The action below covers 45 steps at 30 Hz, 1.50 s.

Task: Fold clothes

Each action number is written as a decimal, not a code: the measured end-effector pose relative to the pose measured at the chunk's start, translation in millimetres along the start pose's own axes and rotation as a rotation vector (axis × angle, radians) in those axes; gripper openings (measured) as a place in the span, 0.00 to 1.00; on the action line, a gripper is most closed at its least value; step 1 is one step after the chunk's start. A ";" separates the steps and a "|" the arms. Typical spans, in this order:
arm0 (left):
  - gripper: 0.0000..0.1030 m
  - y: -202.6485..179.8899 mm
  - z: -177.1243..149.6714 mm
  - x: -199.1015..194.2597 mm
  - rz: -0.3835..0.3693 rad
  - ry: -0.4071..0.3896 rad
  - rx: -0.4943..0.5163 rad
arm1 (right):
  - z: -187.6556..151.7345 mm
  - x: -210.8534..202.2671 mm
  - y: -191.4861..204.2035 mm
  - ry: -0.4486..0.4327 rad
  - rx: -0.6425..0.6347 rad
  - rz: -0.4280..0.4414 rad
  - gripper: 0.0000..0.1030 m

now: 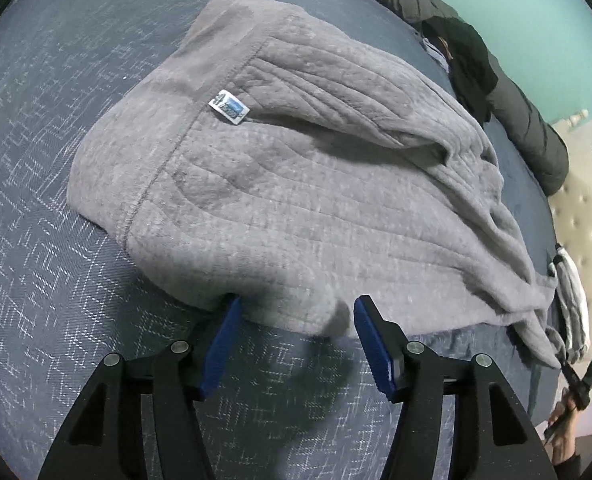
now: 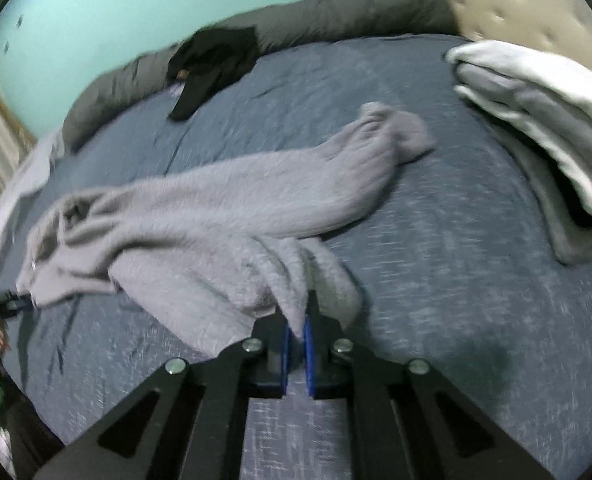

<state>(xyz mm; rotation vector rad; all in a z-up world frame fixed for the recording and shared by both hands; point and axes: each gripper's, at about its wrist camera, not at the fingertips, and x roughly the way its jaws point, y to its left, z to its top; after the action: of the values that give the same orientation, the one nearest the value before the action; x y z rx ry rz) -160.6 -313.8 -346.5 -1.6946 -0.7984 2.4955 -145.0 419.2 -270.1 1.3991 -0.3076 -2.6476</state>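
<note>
The grey fleece trousers (image 1: 296, 184) lie spread across the blue patterned bedcover (image 1: 56, 300), filling the middle of the left wrist view, waistband toward 10 o'clock with a small white label (image 1: 229, 107) sewn by the seam. The left gripper (image 1: 296, 312) has its jaws spread wide, blue pads (image 1: 370, 344) either side of the garment's near hem at 6 o'clock; the left pad touches the fabric edge, but nothing is pinched.

In the right wrist view the right gripper (image 2: 296, 330) has its jaws pressed together on a fold of the grey fleece trousers (image 2: 224, 208), which stretch away toward 1 o'clock.

No containers are visible. A stack of folded clothes (image 2: 536, 120) sits at 2 o'clock, a black garment (image 2: 212, 68) at 11 o'clock against a dark rolled duvet (image 2: 336, 12).
</note>
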 end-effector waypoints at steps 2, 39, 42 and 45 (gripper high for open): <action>0.60 1.8 -1.7 -5.0 0.009 -0.011 0.001 | -3.8 -6.3 -9.8 -0.008 0.027 -0.007 0.05; 0.47 36.9 -6.0 -20.6 -0.031 -0.068 -0.098 | -38.8 5.8 -84.1 -0.012 0.393 0.031 0.54; 0.28 37.6 -3.2 -23.6 -0.015 -0.069 -0.088 | -32.7 8.5 -78.8 -0.004 0.353 0.015 0.36; 0.15 37.9 -0.6 -29.9 -0.009 -0.071 -0.075 | -27.9 7.5 -73.5 -0.006 0.311 0.010 0.22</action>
<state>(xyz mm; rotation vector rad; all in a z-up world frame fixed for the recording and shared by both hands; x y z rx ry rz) -137.9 -355.2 -336.8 -1.6287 -0.9147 2.5642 -127.6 485.7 -309.1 1.4648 -0.7532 -2.6827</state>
